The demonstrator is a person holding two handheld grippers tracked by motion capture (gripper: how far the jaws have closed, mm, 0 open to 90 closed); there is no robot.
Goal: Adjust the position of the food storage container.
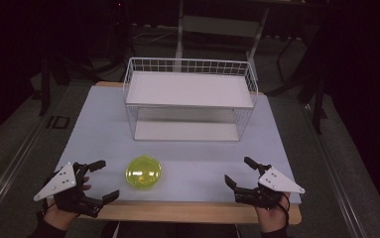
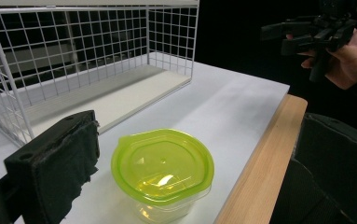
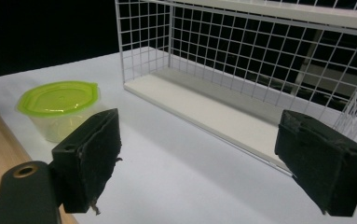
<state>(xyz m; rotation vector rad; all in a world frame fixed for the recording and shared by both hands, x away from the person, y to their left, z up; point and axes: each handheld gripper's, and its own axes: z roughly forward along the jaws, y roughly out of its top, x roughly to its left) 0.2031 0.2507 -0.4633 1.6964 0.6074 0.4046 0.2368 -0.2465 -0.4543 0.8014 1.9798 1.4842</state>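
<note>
A clear tub with a lime-green lid (image 1: 143, 172) stands on the white tabletop near the front edge, in front of a white two-shelf wire rack (image 1: 190, 66). My left gripper (image 1: 109, 178) is open just left of the tub, not touching it. In the left gripper view, one black pad (image 2: 50, 168) sits beside the tub (image 2: 162, 165). My right gripper (image 1: 237, 170) is open at the front right, well away from the tub. Its jaws stand wide apart (image 3: 204, 163), with the tub (image 3: 59, 100) off to their left and the rack (image 3: 241, 51) ahead. Both grippers are empty.
The rack's shelves are bare; its lower shelf (image 2: 115, 100) opens toward me. A wooden strip (image 1: 192, 210) runs along the table's front edge. Bare white surface (image 1: 197, 168) lies between the tub and the right gripper. Dark floor and furniture legs surround the table.
</note>
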